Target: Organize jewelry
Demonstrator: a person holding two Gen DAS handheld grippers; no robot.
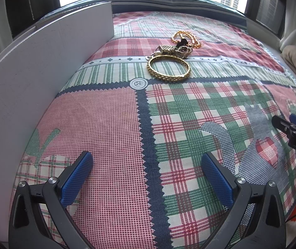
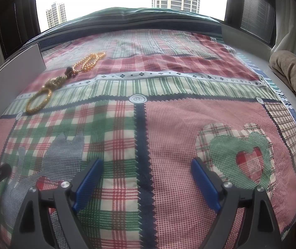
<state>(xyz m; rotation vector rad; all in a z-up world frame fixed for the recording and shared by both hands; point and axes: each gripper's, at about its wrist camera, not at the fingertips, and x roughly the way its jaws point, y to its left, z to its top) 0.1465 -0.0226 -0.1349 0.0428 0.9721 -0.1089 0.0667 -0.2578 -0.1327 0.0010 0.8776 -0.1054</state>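
Note:
A gold bangle (image 1: 168,68) lies flat on the patchwork bedspread (image 1: 114,137). Just behind it sits a small tangle of gold and silver pieces (image 1: 173,49), and behind that a gold bead chain (image 1: 186,37). The right wrist view shows the bangle (image 2: 38,100), the tangle (image 2: 55,82) and the chain (image 2: 89,61) at far left. My left gripper (image 1: 146,160) is open and empty, well short of the bangle. My right gripper (image 2: 146,166) is open and empty over the bedspread (image 2: 168,124), right of the jewelry. The right gripper's fingers (image 1: 289,124) show at the left view's right edge.
A white box wall (image 1: 33,66) stands upright along the left, also in the right wrist view (image 2: 12,70). A beige folded cloth (image 2: 293,76) lies at the right edge of the bed. Windows and dark curtains are behind.

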